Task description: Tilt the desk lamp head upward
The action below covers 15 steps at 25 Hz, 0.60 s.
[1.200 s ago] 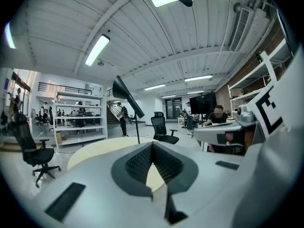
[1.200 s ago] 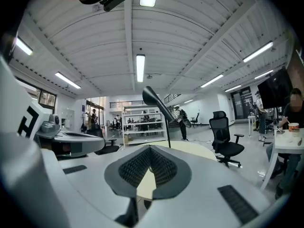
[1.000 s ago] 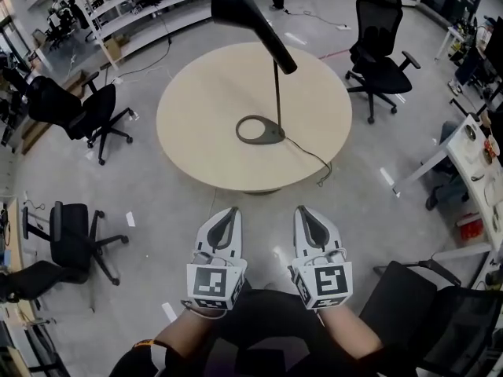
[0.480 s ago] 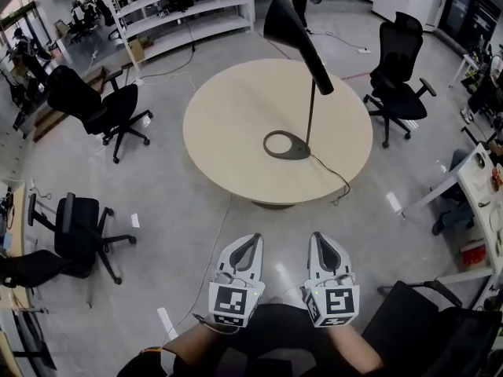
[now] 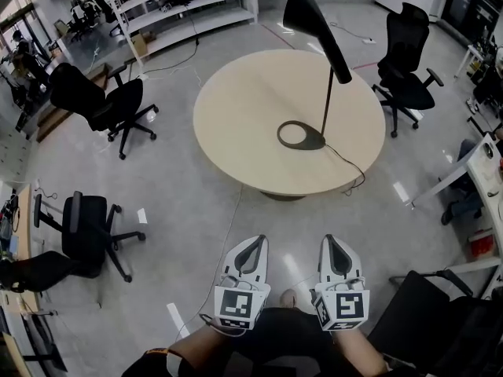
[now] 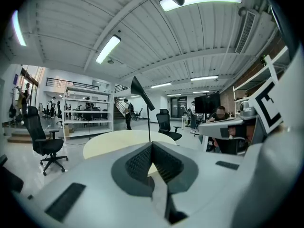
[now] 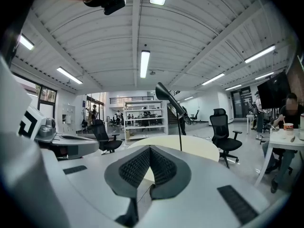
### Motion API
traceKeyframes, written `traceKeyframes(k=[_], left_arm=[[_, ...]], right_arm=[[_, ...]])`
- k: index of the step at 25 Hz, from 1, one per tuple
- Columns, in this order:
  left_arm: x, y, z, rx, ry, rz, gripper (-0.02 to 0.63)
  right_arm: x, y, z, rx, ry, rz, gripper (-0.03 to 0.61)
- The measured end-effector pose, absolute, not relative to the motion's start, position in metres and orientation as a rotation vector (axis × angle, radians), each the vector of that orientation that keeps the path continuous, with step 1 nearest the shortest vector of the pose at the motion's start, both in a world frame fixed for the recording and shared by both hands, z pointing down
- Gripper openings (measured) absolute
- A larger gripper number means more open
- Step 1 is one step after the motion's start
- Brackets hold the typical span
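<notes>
I am holding the left tool (image 5: 255,243) and the right tool (image 5: 331,240) side by side, low and near me over the grey floor (image 5: 181,234), well apart from the round worktop (image 5: 236,108). Each tool's own view is showing its jaws closed, tips meeting, with nothing between them.

The desk lamp (image 5: 326,104) is standing on the right half of the worktop. Its ring-shaped base (image 5: 300,135) is lying flat and its thin stem is rising upright. A cable (image 5: 346,163) is trailing from the base over the near right edge.

The head view is looking down on the black lamp head (image 5: 313,18), so its tilt is hard to read there. It is showing only that the wide end is pointing far and left of the stem. Both tool views are seeing the lamp side-on. There the cone is slanting, with its wide end higher than the narrow end at the stem top.

Only the head view is taking in the black office chairs: one far left (image 5: 98,100), one near left (image 5: 82,226), one far right (image 5: 409,53). Only the right tool view is showing a person (image 7: 289,109) sitting at a white desk (image 7: 285,137) on the right, and both tool views are showing the ceiling lights.
</notes>
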<state>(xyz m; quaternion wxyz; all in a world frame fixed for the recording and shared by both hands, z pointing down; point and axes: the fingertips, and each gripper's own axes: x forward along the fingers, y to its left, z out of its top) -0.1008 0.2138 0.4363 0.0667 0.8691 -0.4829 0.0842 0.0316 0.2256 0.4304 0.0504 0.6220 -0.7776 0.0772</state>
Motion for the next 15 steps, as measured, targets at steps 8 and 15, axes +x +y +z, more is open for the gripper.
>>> traceKeyframes(k=[8, 15], left_arm=[[-0.1054, 0.2153, 0.4411, 2.624, -1.457, 0.257, 0.046], [-0.1023, 0.2105, 0.4390, 2.643, -1.455, 0.248, 0.046]], right_arm=[[0.0298, 0.2258, 0.4350, 1.897, -2.375, 0.226, 0.009], [0.0276, 0.2212, 0.4332, 1.886, -2.387, 0.208, 0.009]])
